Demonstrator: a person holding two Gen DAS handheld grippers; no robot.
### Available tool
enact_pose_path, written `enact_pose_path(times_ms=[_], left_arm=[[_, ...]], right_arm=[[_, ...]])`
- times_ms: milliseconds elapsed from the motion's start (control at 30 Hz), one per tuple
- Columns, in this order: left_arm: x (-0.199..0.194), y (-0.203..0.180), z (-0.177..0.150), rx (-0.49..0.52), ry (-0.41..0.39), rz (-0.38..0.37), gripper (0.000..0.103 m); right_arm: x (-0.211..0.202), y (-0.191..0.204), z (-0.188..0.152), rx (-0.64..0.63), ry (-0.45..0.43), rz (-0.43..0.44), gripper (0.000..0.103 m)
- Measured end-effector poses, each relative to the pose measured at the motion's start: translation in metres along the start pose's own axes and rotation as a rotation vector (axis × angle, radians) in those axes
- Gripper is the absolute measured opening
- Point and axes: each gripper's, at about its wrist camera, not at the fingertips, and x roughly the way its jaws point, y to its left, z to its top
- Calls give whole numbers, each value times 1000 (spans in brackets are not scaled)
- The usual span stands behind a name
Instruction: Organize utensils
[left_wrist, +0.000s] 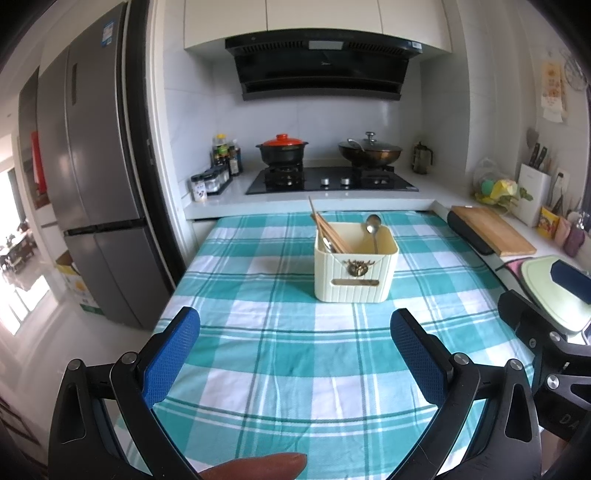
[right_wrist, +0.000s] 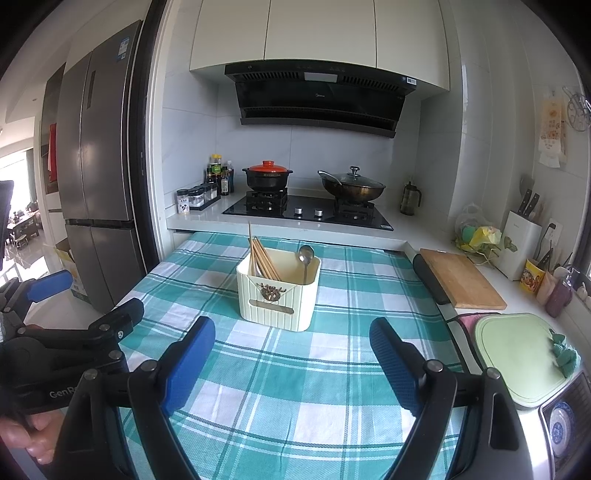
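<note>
One cream box (left_wrist: 355, 271) in the middle of the checked cloth (left_wrist: 266, 362), upright, well beyond both sets of tongs. Inside: one bundle of wooden chopsticks (left_wrist: 327, 232), leaning left against the left wall, too tightly packed for an exact count; one metal spoon (left_wrist: 373, 225) standing bowl-up at the right side; one more metal piece half hidden under the chopsticks, kind unclear. No loose cutlery visible on the cloth.

Left tongs (left_wrist: 295, 354): two blue pads spread wide above bare cloth, gripping nothing. One fingertip (left_wrist: 258, 467) at the near edge of that view. Right tongs (right_wrist: 291, 358): likewise spread wide, nothing between the pads, over the near part of the cloth. Both side by side, apart from each other.

Far side: one black hob (left_wrist: 332, 181) carrying two pots, one black pot with a red lid (left_wrist: 282, 147) on the left, one wok with a glass lid (left_wrist: 369, 151) on the right. One cluster of bottles and jars (left_wrist: 218, 166) left of the hob. One grey fridge (left_wrist: 88, 192) at far left. On the right counter: one wooden board (left_wrist: 491, 230), one pale green board (right_wrist: 517, 354), one white knife block (right_wrist: 521, 243).
</note>
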Motion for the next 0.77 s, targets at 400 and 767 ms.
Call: enact_pose_path(times_ms=[400, 767], left_arm=[[0, 0, 0, -2, 0, 0, 103], [-3, -4, -2, -20, -11, -5, 103]], right_arm=[[0, -2, 0, -2, -1, 0, 87], [0, -11, -2, 4, 7, -6, 87]])
